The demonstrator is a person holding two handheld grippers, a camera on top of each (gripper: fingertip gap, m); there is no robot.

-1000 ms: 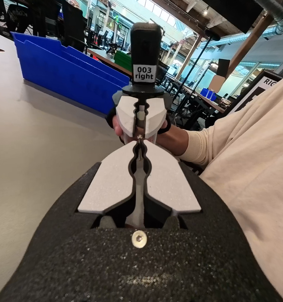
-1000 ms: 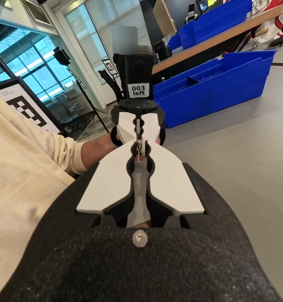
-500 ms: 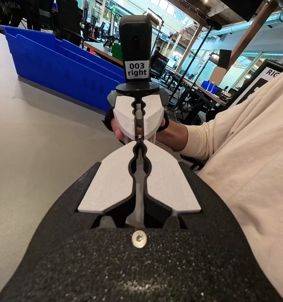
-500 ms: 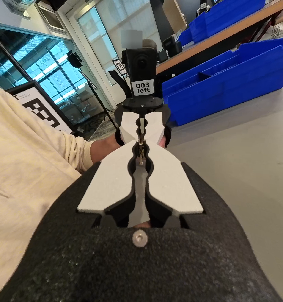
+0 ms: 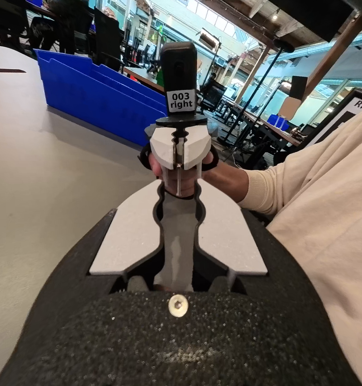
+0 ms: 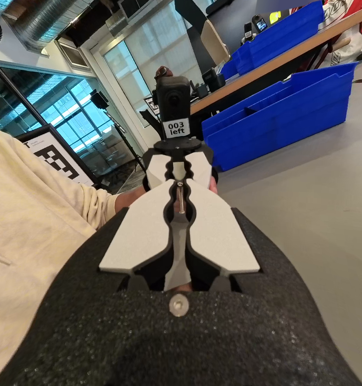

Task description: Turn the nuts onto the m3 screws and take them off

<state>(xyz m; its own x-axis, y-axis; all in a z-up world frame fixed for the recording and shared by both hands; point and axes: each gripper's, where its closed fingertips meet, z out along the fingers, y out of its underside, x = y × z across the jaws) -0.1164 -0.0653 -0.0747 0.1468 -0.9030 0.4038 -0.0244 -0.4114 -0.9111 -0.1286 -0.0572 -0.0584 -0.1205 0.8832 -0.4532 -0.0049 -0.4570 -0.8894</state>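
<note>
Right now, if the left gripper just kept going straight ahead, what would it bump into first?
Probably the screw sticking out toward it from the right gripper, whose fingers face it head-on. The left gripper is open; depth is hard to judge.

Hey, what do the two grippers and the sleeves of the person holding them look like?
Both look alike: the left gripper and right gripper have flat white fingers with wavy black inner edges on a speckled black body, which has a silver bolt. Each carries a black camera with a white label. The sleeves are cream, with ribbed cuffs.
</note>
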